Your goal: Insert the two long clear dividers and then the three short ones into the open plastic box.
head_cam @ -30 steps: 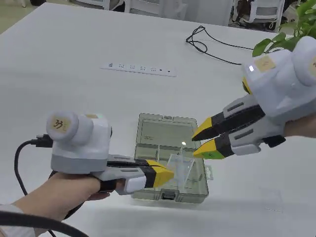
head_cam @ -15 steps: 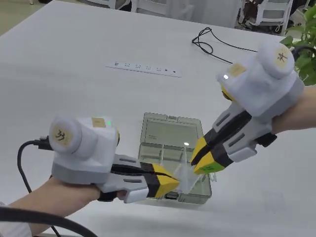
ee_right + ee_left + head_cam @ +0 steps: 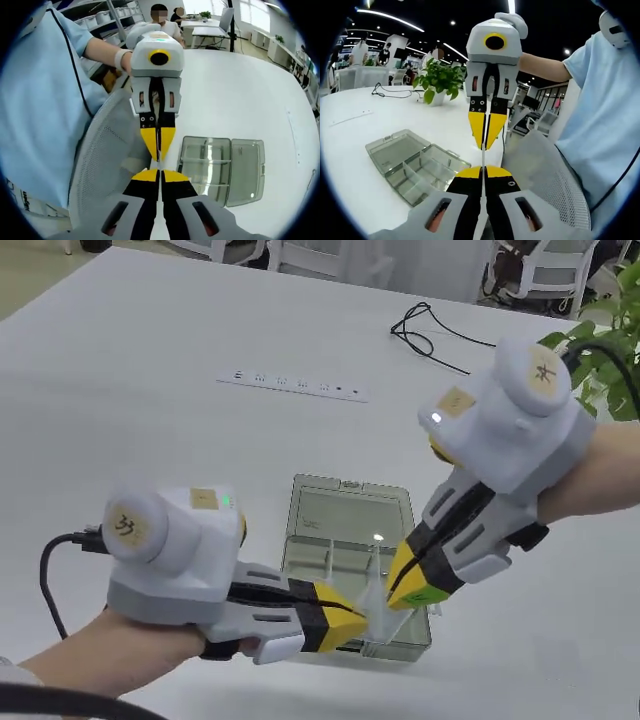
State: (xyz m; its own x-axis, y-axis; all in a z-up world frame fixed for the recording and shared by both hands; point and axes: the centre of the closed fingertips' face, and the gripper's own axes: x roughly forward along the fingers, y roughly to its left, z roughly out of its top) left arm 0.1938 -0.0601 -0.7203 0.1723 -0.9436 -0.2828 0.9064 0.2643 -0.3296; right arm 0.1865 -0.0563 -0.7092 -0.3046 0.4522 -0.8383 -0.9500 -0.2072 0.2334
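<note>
Looking down in the head view: left hand-held gripper point(image 3: 358, 620) came in from lower left, right hand-held gripper point(image 3: 396, 596) from upper right, tips nearly meeting. Both were clamped on one clear divider point(image 3: 378, 605), held between them. The divider hung over the near right corner of the box point(image 3: 300, 552); could not tell if it touched the box. The box lay open on the white worktop point(image 3: 150, 340), its lid point(image 3: 350, 506) flat on the far side. Some clear partitions stood in the base. A power strip point(image 3: 295, 386) lay well beyond the box, with a black cable point(image 3: 430, 325) further back and a plant point(image 3: 600, 330) at the far right.

Left gripper view: own jaws point(image 3: 482, 170) were shut on the divider point(image 3: 483, 159), seen edge-on as a thin line. The right hand-held gripper point(image 3: 487, 145) faced it head-on, jaws shut on the same line. The box point(image 3: 415, 165) sat low left on the worktop point(image 3: 350, 145), the plant point(image 3: 437, 82) behind it. A mesh chair point(image 3: 545, 175) and a light-blue shirt point(image 3: 605, 125) were at the right.

Right gripper view: own jaws point(image 3: 159, 172) were closed, tips almost against those of the left hand-held gripper point(image 3: 158, 154), also closed. The box point(image 3: 220, 167) lay to the right with its lid furthest right. The chair point(image 3: 105, 160) and shirt point(image 3: 35, 100) were on the left.
</note>
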